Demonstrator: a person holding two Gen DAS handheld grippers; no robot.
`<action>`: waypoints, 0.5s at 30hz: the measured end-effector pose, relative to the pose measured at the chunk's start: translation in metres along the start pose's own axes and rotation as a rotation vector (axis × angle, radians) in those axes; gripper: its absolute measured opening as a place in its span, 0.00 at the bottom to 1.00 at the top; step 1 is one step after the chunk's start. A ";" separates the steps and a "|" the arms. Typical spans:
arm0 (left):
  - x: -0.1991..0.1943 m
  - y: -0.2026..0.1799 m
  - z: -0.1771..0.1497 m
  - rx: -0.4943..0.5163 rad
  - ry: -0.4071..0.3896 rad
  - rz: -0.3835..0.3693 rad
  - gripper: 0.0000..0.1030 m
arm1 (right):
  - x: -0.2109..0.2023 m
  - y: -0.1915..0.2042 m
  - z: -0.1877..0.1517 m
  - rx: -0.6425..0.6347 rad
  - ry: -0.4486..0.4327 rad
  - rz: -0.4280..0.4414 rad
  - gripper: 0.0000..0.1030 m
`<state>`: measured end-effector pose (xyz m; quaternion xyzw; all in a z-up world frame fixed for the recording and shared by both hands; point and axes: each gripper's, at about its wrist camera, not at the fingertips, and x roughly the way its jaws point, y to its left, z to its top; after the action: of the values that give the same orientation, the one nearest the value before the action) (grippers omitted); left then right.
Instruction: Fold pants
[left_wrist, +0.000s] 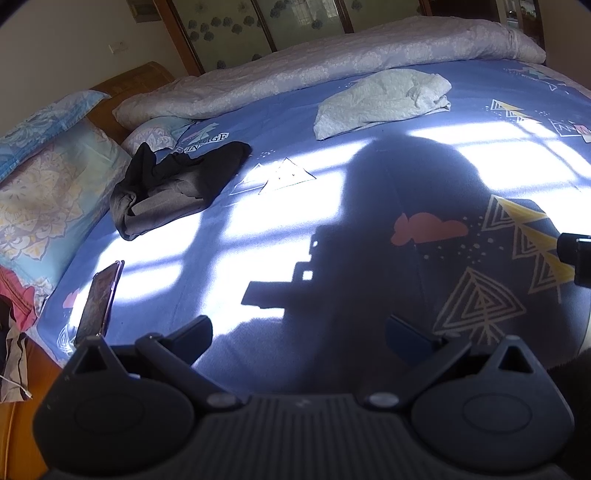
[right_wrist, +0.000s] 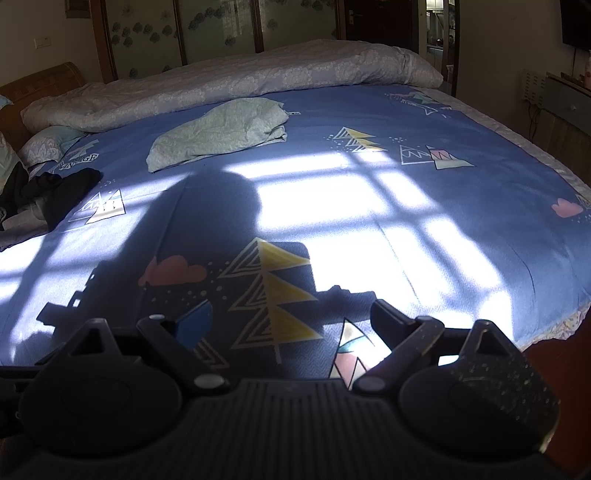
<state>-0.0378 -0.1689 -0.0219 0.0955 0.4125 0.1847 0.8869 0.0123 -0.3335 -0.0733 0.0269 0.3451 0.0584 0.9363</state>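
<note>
Dark grey and black pants (left_wrist: 173, 184) lie crumpled on the blue patterned bedsheet (left_wrist: 295, 229) at the left, near the pillows; they also show at the left edge of the right wrist view (right_wrist: 48, 199). A pale green folded garment (left_wrist: 380, 103) lies farther back on the bed, also in the right wrist view (right_wrist: 218, 133). My left gripper (left_wrist: 299, 332) is open and empty above the near part of the sheet. My right gripper (right_wrist: 291, 317) is open and empty above the sheet's near edge, well apart from both garments.
A rolled grey quilt (left_wrist: 314, 70) runs along the far side of the bed. Pillows (left_wrist: 48, 192) and a wooden headboard (left_wrist: 136, 75) are at the left. A phone (left_wrist: 99, 302) lies near the bed's left edge. A cabinet (right_wrist: 565, 107) stands at the right.
</note>
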 end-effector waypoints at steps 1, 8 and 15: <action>0.000 0.000 0.000 0.000 0.000 0.000 1.00 | 0.000 0.001 -0.001 0.001 0.001 0.000 0.91; 0.001 0.000 0.000 -0.002 0.007 -0.003 1.00 | 0.001 0.002 -0.004 -0.004 0.003 0.004 0.91; 0.004 0.001 0.000 -0.007 0.021 -0.017 1.00 | 0.001 -0.001 -0.002 -0.003 0.006 0.006 0.91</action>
<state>-0.0360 -0.1666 -0.0247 0.0870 0.4220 0.1794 0.8844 0.0120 -0.3339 -0.0754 0.0262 0.3478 0.0617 0.9352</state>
